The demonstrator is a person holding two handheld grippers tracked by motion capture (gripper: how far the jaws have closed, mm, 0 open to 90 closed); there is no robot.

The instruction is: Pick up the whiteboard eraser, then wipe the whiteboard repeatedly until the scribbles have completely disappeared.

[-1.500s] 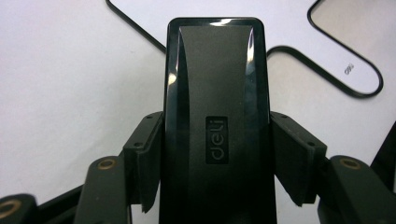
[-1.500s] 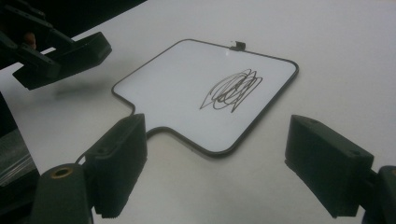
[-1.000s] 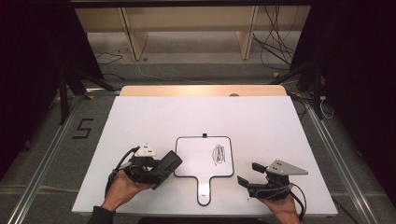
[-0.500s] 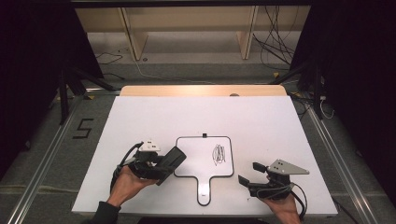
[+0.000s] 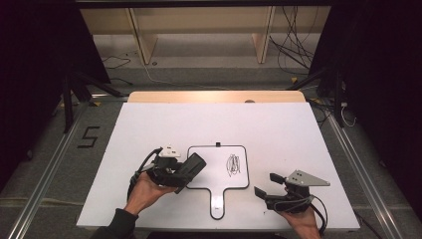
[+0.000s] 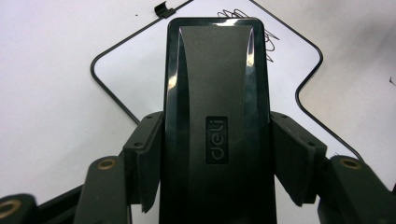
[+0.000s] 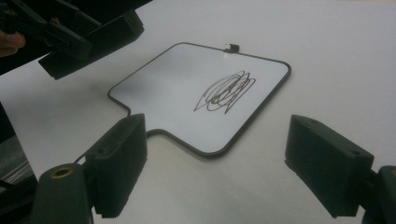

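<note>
High view: the left gripper (image 5: 191, 167) holds a black eraser (image 5: 190, 168) over the left edge of a small whiteboard (image 5: 211, 167) that lies flat near the front of the white table (image 5: 219, 124). From the left gripper view the eraser (image 6: 215, 116) is a long, dark block with rounded corners, glossy bevelled sides and a matte grey top stamped "deli"; both black jaws press against its long sides, so it is pinched firmly. Its far end points toward a black scribble (image 6: 245, 21) on the board.

The whiteboard (image 7: 177, 88) is white with a thin black rim, rounded corners, a short handle (image 5: 217, 203) pointing at the person and a small black clip (image 7: 229, 47) on its far edge. The scribble (image 7: 226, 92), a tangle of looping pen lines, sits right of the board's middle, apart from the eraser.

The right gripper (image 5: 266, 185) rests low at the table's front right, near the handle, with its 2 jaws spread wide and nothing between them.

Beyond the white top runs a strip of bare wood (image 5: 216, 96). Grey floor surrounds the table, with a taped "5" (image 5: 88, 137) at the left, metal rails, wooden shelving (image 5: 199, 30) at the back, loose cables (image 5: 288, 45) and dark curtains on both sides.
</note>
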